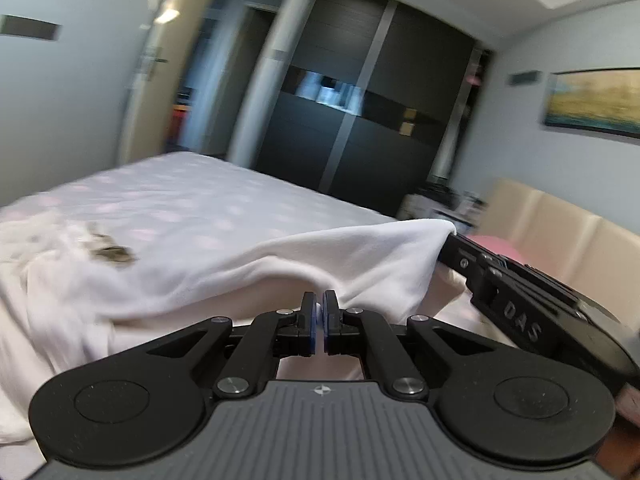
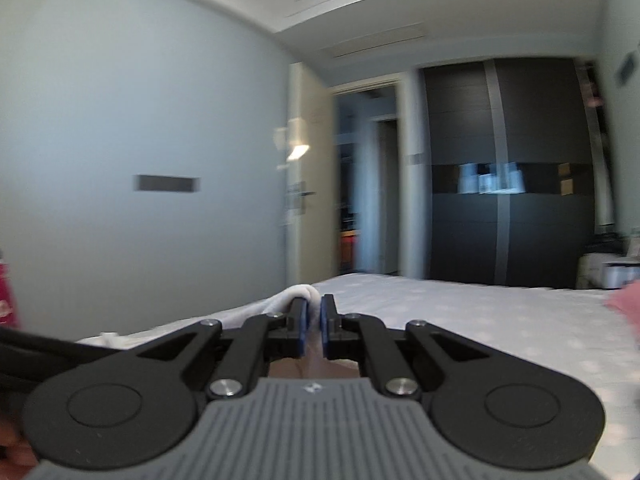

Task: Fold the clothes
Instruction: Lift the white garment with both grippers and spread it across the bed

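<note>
1. Left gripper (image 1: 319,306): fingers pressed nearly together, with a sliver of white cloth showing between the blue pads – it is pinching the near edge of the white garment (image 1: 240,276).
2. Right gripper (image 2: 314,310): fingers likewise close-set, a roll of the same white fabric bunched at and between the tips. In the left wrist view its black body (image 1: 520,296) reaches in from the right, with a garment corner draped over its tip.
3. Location: the garment hangs between the two grips, raised off the bed (image 1: 192,200); its far portion trails down onto the patterned sheet at left, where a dark printed patch is visible.
4. Step, in my judgement: the held edge is being carried over for a fold – fold not yet laid.
5. Risk: both holds are on thin edges, so a sharp pull could slip the fabric free.
6. Risk: the trailing part may drag and crease the fold.
7. Risk: uneven grip heights would give a skewed edge.
8. Both views are motion-blurred; grip depth cannot be confirmed.
</note>
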`<state>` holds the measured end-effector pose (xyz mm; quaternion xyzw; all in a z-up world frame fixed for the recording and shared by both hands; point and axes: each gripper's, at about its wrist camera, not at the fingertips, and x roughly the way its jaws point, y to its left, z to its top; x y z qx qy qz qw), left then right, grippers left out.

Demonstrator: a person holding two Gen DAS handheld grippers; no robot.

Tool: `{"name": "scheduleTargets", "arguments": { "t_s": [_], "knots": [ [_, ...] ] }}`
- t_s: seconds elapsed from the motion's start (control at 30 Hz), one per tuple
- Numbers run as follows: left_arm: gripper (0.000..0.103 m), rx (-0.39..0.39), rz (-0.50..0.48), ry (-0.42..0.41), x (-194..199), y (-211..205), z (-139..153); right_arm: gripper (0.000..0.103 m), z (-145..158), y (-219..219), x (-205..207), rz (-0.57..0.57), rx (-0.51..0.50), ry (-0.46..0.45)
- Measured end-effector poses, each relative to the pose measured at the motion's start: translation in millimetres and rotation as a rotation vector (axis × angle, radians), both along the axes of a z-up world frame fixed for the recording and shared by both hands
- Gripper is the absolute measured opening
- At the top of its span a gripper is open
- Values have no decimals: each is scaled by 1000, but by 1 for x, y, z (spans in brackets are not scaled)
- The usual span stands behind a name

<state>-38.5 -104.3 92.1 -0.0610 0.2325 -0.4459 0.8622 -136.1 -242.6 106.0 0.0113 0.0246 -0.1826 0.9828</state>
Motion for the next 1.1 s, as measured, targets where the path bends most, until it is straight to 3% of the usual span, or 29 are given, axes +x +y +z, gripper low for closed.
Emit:
{"name": "scheduleTargets", "arguments": {
  "t_s": [0.23, 0.27, 0.33, 0.43, 0.57, 0.67, 0.93, 1.03, 1.1],
  "knots": [
    [4, 71, -38, -1, 0, -9, 8, 8, 21, -76, -57, -380, 117, 1],
    [7, 90, -36, -1, 2, -10, 10, 8, 24, -85, -63, -426, 110, 16],
    [27, 131, -36, -3, 7, -12, 12, 8, 30, -101, -75, -510, 89, 49],
    [38, 201, -65, 4, 11, -21, 9, 8, 28, -114, -85, -531, 72, 193],
    [41, 306, -142, 16, 15, -40, -16, 9, 14, -130, -96, -556, 41, 402],
    [41, 399, -223, 3, 15, -58, -39, 9, -5, -153, -111, -593, 70, 507],
    [54, 527, -354, -45, 13, -101, -94, 26, -60, -172, -148, -608, 135, 625],
    [60, 550, -363, -53, 13, -109, -113, 36, -68, -192, -139, -552, 125, 626],
    [64, 568, -369, -56, 13, -114, -126, 38, -81, -189, -130, -468, 112, 653]
  ]
}}
